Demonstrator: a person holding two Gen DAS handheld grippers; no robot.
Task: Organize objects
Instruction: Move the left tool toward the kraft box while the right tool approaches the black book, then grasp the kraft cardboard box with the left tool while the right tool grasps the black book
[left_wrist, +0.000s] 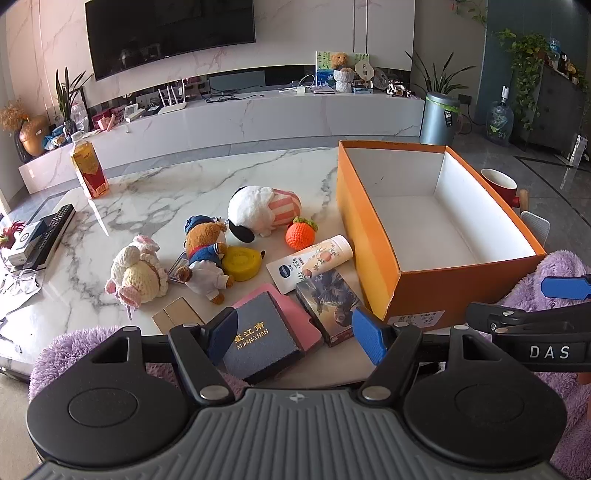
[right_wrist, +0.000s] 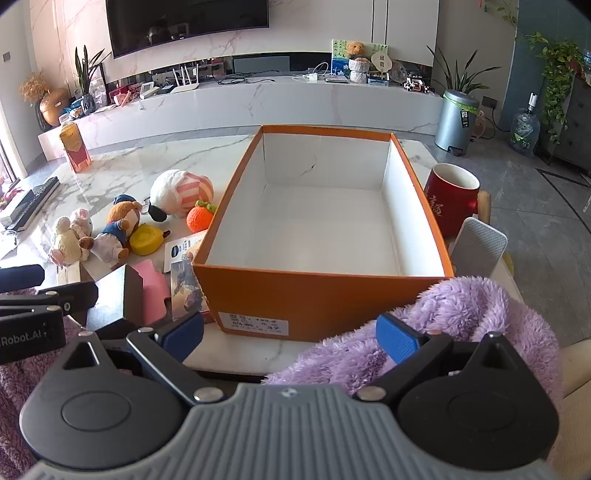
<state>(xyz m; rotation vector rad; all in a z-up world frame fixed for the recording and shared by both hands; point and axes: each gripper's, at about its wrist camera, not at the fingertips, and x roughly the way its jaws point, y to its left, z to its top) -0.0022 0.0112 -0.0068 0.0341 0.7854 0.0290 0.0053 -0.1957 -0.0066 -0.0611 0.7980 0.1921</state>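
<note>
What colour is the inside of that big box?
White inside, orange outside; the box shows best in the right wrist view.

Each hand-held gripper, left and right, has black linkage arms with silver pivot screws, blue ribbed pads and a grey ridged body behind them. Fluffy lilac sleeves flank the fingers. White lettering "DAS" marks a black bar.

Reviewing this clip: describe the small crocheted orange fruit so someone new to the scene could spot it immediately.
Start at the big open orange box on the marble table. Just off its left wall, in front of the white plush with the pink-striped body, sits the crocheted orange fruit. It is the only round, bright orange knit item, topped with green leaves.
</note>
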